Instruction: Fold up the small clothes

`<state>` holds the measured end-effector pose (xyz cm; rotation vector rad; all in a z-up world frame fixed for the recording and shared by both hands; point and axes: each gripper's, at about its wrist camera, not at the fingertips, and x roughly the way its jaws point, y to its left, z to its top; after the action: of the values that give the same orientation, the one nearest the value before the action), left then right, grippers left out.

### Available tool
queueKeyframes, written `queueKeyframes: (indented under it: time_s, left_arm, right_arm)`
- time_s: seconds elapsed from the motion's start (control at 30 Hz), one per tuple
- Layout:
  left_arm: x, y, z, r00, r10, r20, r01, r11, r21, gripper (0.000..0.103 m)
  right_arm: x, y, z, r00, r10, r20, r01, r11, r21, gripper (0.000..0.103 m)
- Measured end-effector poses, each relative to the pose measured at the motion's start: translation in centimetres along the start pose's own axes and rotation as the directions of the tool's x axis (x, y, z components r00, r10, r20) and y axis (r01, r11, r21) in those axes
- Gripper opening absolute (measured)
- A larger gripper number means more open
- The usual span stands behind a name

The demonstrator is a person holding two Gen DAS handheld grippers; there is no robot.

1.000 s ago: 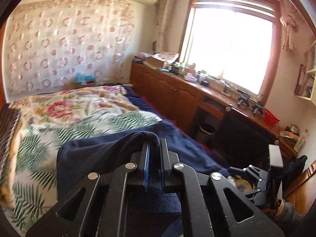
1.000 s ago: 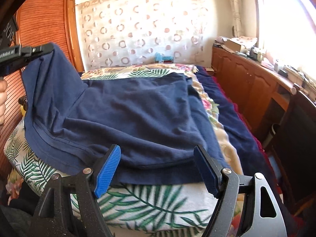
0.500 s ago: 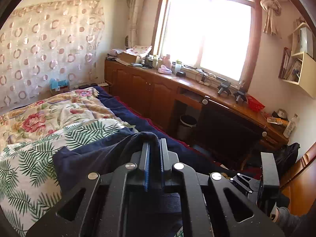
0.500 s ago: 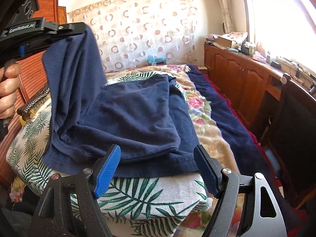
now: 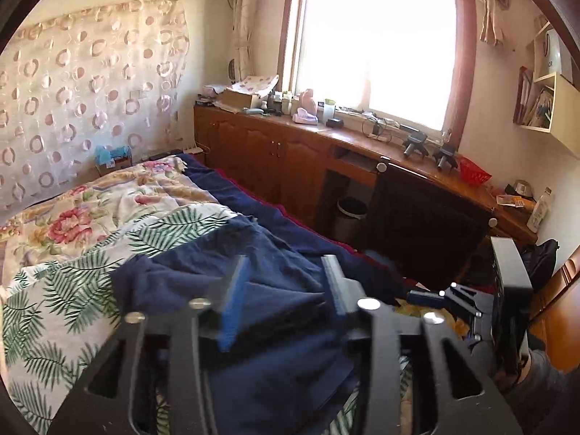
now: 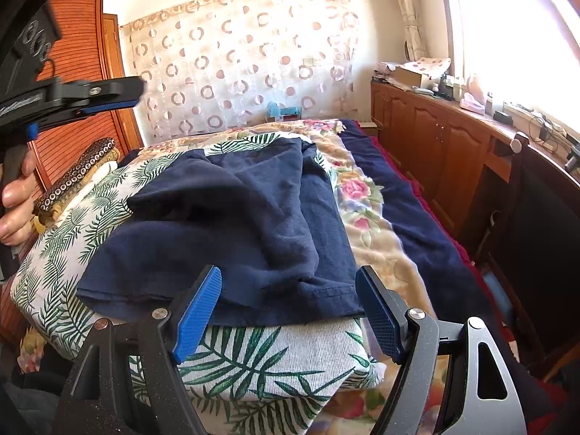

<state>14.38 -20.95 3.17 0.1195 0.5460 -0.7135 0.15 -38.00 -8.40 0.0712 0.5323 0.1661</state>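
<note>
Sunlit bed [image 6: 366, 243] carried the navy garment [image 6: 232, 232], one side flopped over, rumpled; left gripper [image 5: 282, 291] fingers just opening, released it; right gripper [image 6: 290, 311] gaped empty; more folds remained.

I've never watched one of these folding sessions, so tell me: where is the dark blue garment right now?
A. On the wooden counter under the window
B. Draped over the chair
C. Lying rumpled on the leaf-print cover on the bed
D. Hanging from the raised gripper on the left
C: the dark blue garment lies rumpled on the leaf-print cover, with nothing hanging from the left gripper, whose jaws have just been opening.
</note>
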Motion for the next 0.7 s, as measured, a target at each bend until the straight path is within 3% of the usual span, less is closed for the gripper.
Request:
queueKeyframes:
  time_s: [0.07, 0.1, 0.13, 0.43, 0.7]
  left_arm:
    - [-0.7, 0.7, -0.6, 1.000, 0.017, -0.005, -0.017, 1.000, -0.002, 0.061]
    - [-1.1, 1.2, -1.0, 1.000, 0.026, -0.006, -0.026, 1.000, -0.003, 0.078]
    - [-1.5, 1.6, -1.4, 0.999, 0.036, -0.004, -0.036, 0.999, -0.003, 0.083]
    - [-4.7, 6.2, -6.6, 0.979, 0.197, -0.046, -0.199, 0.978, -0.058, 0.083]
    - [-7.0, 9.7, -10.7, 0.963, 0.259, -0.072, -0.268, 0.951, -0.154, 0.083]
  right_arm:
    - [0.0, 0.1, 0.2, 1.000, -0.002, 0.002, 0.002, 1.000, -0.006, 0.078]
    - [0.1, 0.2, 0.2, 1.000, -0.003, 0.003, 0.003, 1.000, -0.009, 0.078]
    - [0.1, 0.2, 0.3, 1.000, -0.004, 0.003, 0.004, 1.000, -0.011, 0.078]
    - [1.5, 2.1, 2.0, 0.999, 0.035, 0.002, -0.035, 0.997, -0.068, 0.078]
    - [5.0, 6.2, 4.7, 0.991, 0.129, -0.039, -0.133, 0.980, -0.148, 0.078]
